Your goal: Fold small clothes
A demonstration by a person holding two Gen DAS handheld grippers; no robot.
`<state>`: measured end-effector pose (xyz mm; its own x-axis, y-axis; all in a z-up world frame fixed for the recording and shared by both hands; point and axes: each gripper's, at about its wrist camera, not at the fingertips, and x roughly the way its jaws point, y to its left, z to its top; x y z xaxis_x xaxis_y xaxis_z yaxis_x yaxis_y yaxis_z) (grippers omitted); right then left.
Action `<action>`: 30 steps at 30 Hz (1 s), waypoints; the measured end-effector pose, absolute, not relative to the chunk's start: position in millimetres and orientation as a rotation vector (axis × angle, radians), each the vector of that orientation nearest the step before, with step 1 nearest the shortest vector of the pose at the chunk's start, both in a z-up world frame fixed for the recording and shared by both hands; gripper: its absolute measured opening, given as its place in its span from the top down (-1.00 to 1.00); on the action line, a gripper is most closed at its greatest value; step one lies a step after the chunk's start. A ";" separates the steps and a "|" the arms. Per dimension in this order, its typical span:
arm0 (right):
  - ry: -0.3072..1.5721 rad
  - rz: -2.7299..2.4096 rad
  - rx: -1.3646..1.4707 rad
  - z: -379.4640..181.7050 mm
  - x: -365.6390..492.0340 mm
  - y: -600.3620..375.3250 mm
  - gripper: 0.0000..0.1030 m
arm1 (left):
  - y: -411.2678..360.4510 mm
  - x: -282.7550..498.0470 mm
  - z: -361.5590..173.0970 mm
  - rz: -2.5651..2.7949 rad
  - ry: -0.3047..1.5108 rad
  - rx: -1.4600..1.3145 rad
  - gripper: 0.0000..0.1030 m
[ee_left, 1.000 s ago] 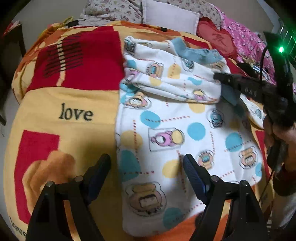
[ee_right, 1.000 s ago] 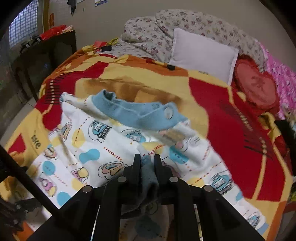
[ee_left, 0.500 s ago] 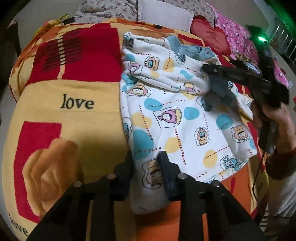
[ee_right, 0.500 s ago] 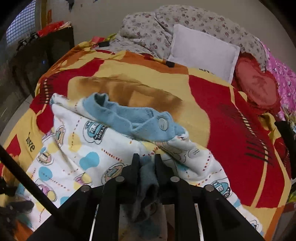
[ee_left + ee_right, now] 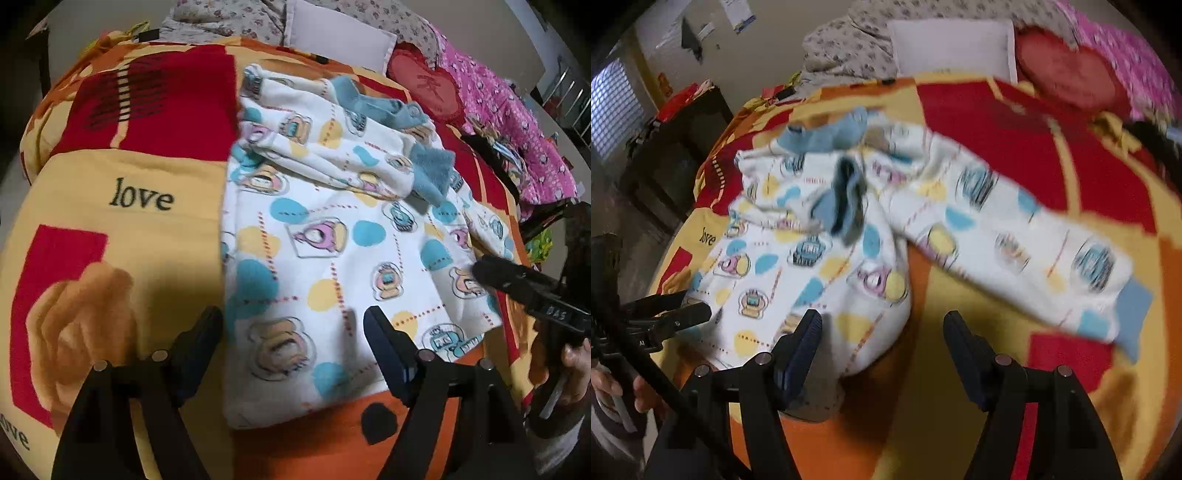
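A small white patterned garment (image 5: 332, 236) with blue trim is spread on the blanket (image 5: 129, 206) of a bed, toward its near edge. One sleeve has been laid across the chest, its blue cuff (image 5: 432, 166) lying toward the garment's right side; the other sleeve (image 5: 1015, 236) is stretched out toward the bed's right edge. The left tongs (image 5: 291, 332) are seen opening above the garment's lower left hem, nothing pressed by the pads. The right tongs (image 5: 882, 332) are likewise opening, held over the garment's lower right corner and bare blanket, with nothing gripped. A white pillow (image 5: 332, 37) lies at the far edge.
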<state>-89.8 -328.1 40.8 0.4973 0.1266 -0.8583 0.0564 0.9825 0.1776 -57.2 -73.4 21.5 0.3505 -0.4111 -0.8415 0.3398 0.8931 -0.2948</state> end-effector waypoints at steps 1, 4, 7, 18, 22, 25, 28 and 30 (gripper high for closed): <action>1.061 0.051 0.211 35.9 -90.1 -326.1 -0.32 | -76.6 -59.7 21.9 -0.496 1.108 -0.058 -0.20; 1.050 0.126 0.210 26.4 -91.5 -312.6 0.74 | -80.2 -63.3 25.4 -0.462 1.090 0.016 0.65; 1.020 0.143 0.238 29.2 -99.6 -310.8 0.79 | -65.6 -62.9 29.5 -0.501 1.115 -0.060 0.84; 1.071 0.243 0.170 52.0 -170.9 -299.6 0.80 | -35.5 -121.6 25.5 -0.550 1.192 0.009 0.85; 1.127 0.198 0.185 38.4 -175.0 -308.6 0.66 | -25.2 -121.2 33.0 -0.554 1.188 -0.033 0.72; 1.022 0.212 0.250 68.3 -170.9 -319.8 -0.01 | -13.0 -116.4 57.1 -0.514 1.122 -0.033 0.03; 0.935 0.195 0.196 93.2 -157.4 -314.5 -0.21 | -8.8 -107.9 76.1 -0.479 1.061 -0.021 -0.23; 0.919 0.179 0.152 97.6 -142.7 -306.6 -0.21 | -6.3 -95.8 87.2 -0.471 1.035 -0.040 -0.39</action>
